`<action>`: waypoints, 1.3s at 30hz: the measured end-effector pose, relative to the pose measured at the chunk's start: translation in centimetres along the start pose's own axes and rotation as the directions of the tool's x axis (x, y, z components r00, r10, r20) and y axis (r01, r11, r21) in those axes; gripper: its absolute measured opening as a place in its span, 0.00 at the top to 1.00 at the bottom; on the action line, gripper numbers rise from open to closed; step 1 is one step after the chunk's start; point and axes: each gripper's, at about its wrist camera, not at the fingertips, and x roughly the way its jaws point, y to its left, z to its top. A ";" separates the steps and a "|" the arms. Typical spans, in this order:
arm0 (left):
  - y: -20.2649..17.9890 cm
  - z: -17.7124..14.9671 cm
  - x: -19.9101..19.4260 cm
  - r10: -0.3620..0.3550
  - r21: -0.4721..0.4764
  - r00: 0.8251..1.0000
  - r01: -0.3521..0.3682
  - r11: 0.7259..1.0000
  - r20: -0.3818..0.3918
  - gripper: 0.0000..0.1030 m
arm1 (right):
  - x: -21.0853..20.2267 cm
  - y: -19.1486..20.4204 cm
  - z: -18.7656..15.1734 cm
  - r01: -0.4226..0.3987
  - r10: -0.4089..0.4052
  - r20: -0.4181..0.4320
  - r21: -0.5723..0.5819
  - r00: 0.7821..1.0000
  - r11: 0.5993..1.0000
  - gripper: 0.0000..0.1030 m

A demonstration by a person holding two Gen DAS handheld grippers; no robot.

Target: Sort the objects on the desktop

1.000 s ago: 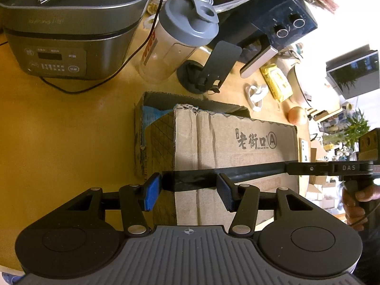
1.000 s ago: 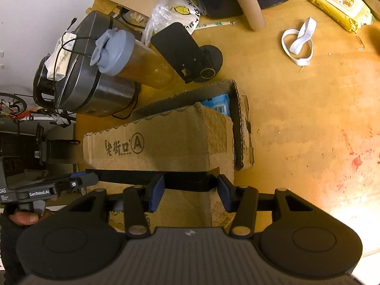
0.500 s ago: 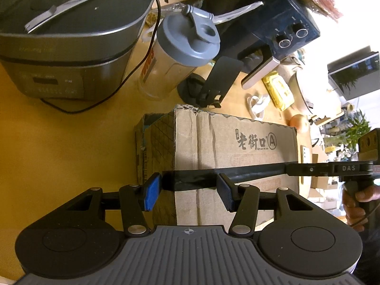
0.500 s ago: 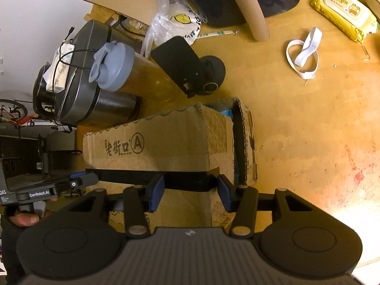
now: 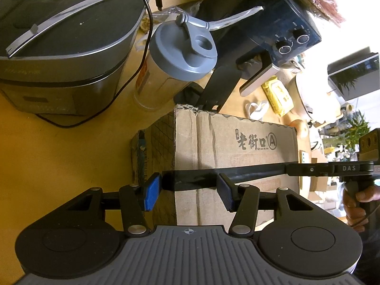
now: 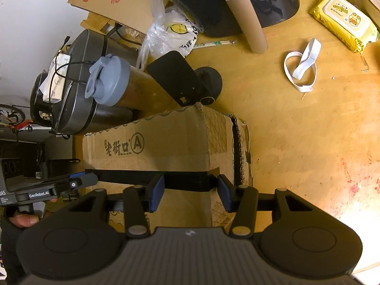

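The cardboard box [image 5: 234, 142] is travelling across the counter [image 5: 59, 154] toward the cluttered far side: over the last second the shaker bottle [image 5: 180, 54], the black stand [image 5: 213, 87] and the rice cooker [image 5: 59, 47] have been drawing nearer to the box's far edge, and the open gap of counter that was showing ahead of the box is closing, so that the stand's foot is now sitting just beyond that edge. In my judgement the box is being carried or slid as one piece to a new spot, and it is running out of free room ahead, so the bottle could get nudged. The left hand-held gripper [image 5: 188, 191] is staying pinched on the near rim of the box at its left corner, where a band of black tape [image 5: 190, 178] is running between its blue pads; its jaws are closed as far as the cardboard allows. The right hand-held gripper [image 6: 190, 191] is gripping the same rim at the opposite corner in the same way. Each gripper is showing at the edge of the other's view, a hand [image 5: 356, 204] wrapping its handle. To the right of the box, well apart, a white strap [image 6: 301, 66] and a yellow wipes pack [image 6: 344, 21] are lying untouched.
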 end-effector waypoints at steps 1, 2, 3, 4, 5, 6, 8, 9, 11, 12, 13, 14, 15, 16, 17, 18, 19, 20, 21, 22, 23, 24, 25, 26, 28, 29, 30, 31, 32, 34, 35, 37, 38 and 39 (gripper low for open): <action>0.0 0.1 0.0 0.000 0.000 1.000 0.000 1.000 -0.001 0.51 | 0.0 0.0 0.1 0.001 -0.001 0.000 0.000 1.000 1.000 0.56; 0.0 0.2 0.0 0.000 -0.001 1.000 0.000 1.000 0.000 0.51 | 0.0 0.1 0.2 0.002 -0.002 0.000 -0.002 1.000 1.000 0.56; 0.1 0.2 0.1 0.000 -0.002 1.000 0.000 1.000 0.000 0.51 | 0.0 0.1 0.3 0.003 -0.003 -0.001 -0.003 1.000 1.000 0.56; 0.1 0.2 0.0 0.000 -0.003 1.000 0.000 1.000 0.000 0.51 | 0.1 0.2 0.5 0.004 -0.004 -0.001 -0.005 1.000 1.000 0.56; 0.2 0.3 0.0 0.000 -0.004 1.000 0.000 1.000 0.000 0.51 | 0.1 0.2 0.6 0.004 -0.004 -0.001 -0.006 1.000 1.000 0.56; 0.2 0.4 0.0 0.000 -0.006 1.000 0.000 1.000 -0.001 0.51 | 0.1 0.2 0.6 0.005 -0.005 -0.002 -0.007 1.000 1.000 0.56; 0.3 0.5 0.1 0.001 -0.007 1.000 -0.001 1.000 -0.001 0.51 | 0.2 0.3 0.8 0.007 -0.007 -0.004 -0.008 1.000 1.000 0.56; 0.3 0.5 0.1 0.001 -0.007 1.000 -0.001 1.000 -0.002 0.51 | 0.2 0.3 0.8 0.008 -0.008 -0.005 -0.009 1.000 1.000 0.56; 0.3 0.6 0.2 0.002 -0.008 1.000 -0.002 1.000 -0.004 0.51 | 0.3 0.3 0.8 0.009 -0.009 -0.006 -0.010 1.000 1.000 0.56; 0.3 0.7 0.3 0.003 -0.009 1.000 -0.003 1.000 -0.005 0.51 | 0.4 0.3 0.9 0.009 -0.009 -0.008 -0.010 1.000 1.000 0.56; 0.3 0.7 0.3 0.003 -0.009 1.000 -0.003 1.000 -0.006 0.51 | 0.4 0.2 0.8 0.009 -0.009 -0.009 -0.009 1.000 1.000 0.56; 0.3 0.6 0.4 0.003 -0.009 1.000 -0.003 1.000 -0.007 0.51 | 0.5 0.2 0.8 0.009 -0.009 -0.011 -0.008 1.000 1.000 0.56; 0.3 0.6 0.4 0.004 -0.009 1.000 -0.004 1.000 -0.008 0.51 | 0.5 0.1 0.8 0.009 -0.009 -0.013 -0.007 1.000 1.000 0.56; 0.3 0.6 0.5 0.004 -0.010 1.000 -0.004 1.000 -0.009 0.51 | 0.6 0.1 0.8 0.010 -0.010 -0.013 -0.007 1.000 1.000 0.56; 0.3 0.6 0.6 0.004 -0.012 1.000 -0.004 1.000 -0.010 0.51 | 0.6 0.1 0.8 0.011 -0.011 -0.014 -0.008 1.000 1.000 0.56; 0.3 0.6 0.7 0.004 -0.013 1.000 -0.004 1.000 -0.011 0.51 | 0.7 0.1 0.8 0.012 -0.012 -0.015 -0.007 1.000 1.000 0.56; 0.3 0.6 0.8 0.004 -0.014 1.000 -0.004 1.000 -0.013 0.51 | 0.7 0.1 0.8 0.013 -0.013 -0.016 -0.007 1.000 1.000 0.56; 0.3 0.5 0.8 0.004 -0.015 1.000 -0.005 1.000 -0.014 0.51 | 0.8 0.0 0.8 0.013 -0.014 -0.017 -0.006 1.000 1.000 0.56; 0.3 0.5 0.9 0.005 -0.016 1.000 -0.005 1.000 -0.014 0.51 | 0.8 0.0 0.8 0.014 -0.014 -0.019 -0.006 1.000 1.000 0.56; 0.3 0.5 1.0 0.006 -0.017 1.000 -0.006 1.000 -0.015 0.51 | 0.9 0.0 0.8 0.015 -0.015 -0.020 -0.006 1.000 1.000 0.56; 0.3 0.5 1.0 0.007 -0.019 1.000 -0.007 1.000 -0.015 0.51 | 0.9 0.0 0.9 0.016 -0.016 -0.021 -0.005 1.000 1.000 0.56; 0.3 0.5 1.0 0.007 -0.020 1.000 -0.008 1.000 -0.016 0.51 | 1.0 0.0 0.9 0.016 -0.017 -0.022 -0.005 1.000 1.000 0.56; 0.3 0.5 1.0 0.008 -0.020 1.000 -0.008 1.000 -0.016 0.51 | 1.0 0.0 0.9 0.017 -0.017 -0.022 -0.005 1.000 1.000 0.56; 0.3 0.6 1.1 0.008 -0.020 1.000 -0.009 1.000 -0.016 0.51 | 1.0 0.0 0.9 0.017 -0.017 -0.023 -0.005 1.000 1.000 0.56; 0.3 0.6 1.1 0.009 -0.021 1.000 -0.009 1.000 -0.017 0.51 | 1.1 0.0 0.9 0.018 -0.018 -0.024 -0.006 1.000 1.000 0.56; 0.4 0.6 1.2 0.009 -0.022 1.000 -0.010 1.000 -0.018 0.51 | 1.1 0.0 0.9 0.019 -0.019 -0.024 -0.006 1.000 1.000 0.56; 0.4 0.6 1.3 0.009 -0.022 1.000 -0.010 1.000 -0.019 0.51 | 1.2 -0.1 0.9 0.019 -0.019 -0.025 -0.007 0.999 1.000 0.56; 0.4 0.7 1.4 0.010 -0.023 1.000 -0.010 1.000 -0.021 0.51 | 1.3 -0.1 0.9 0.020 -0.021 -0.026 -0.007 0.999 1.000 0.56; 0.4 0.7 1.5 0.010 -0.023 1.000 -0.011 1.000 -0.023 0.51 | 1.4 -0.1 0.9 0.022 -0.022 -0.027 -0.005 0.999 1.000 0.56; 0.5 0.7 1.7 0.012 -0.023 1.000 -0.012 1.000 -0.029 0.51 | 1.6 -0.2 0.9 0.025 -0.025 -0.030 -0.004 0.999 1.000 0.56; 0.6 0.6 1.8 0.012 -0.024 0.999 -0.013 1.000 -0.031 0.51 | 1.7 -0.2 0.8 0.027 -0.027 -0.031 -0.005 0.999 1.000 0.56; 0.7 0.6 2.1 0.012 -0.025 0.999 -0.013 1.000 -0.035 0.51 | 1.9 -0.3 0.7 0.029 -0.029 -0.035 -0.003 0.999 1.000 0.56; 0.8 0.5 2.2 0.012 -0.028 0.999 -0.013 1.000 -0.036 0.51 | 2.0 -0.4 0.7 0.029 -0.029 -0.034 -0.002 0.999 1.000 0.56; 0.9 0.5 2.3 0.012 -0.031 0.999 -0.013 0.999 -0.037 0.51 | 2.1 -0.4 0.7 0.029 -0.029 -0.034 -0.001 0.999 1.000 0.56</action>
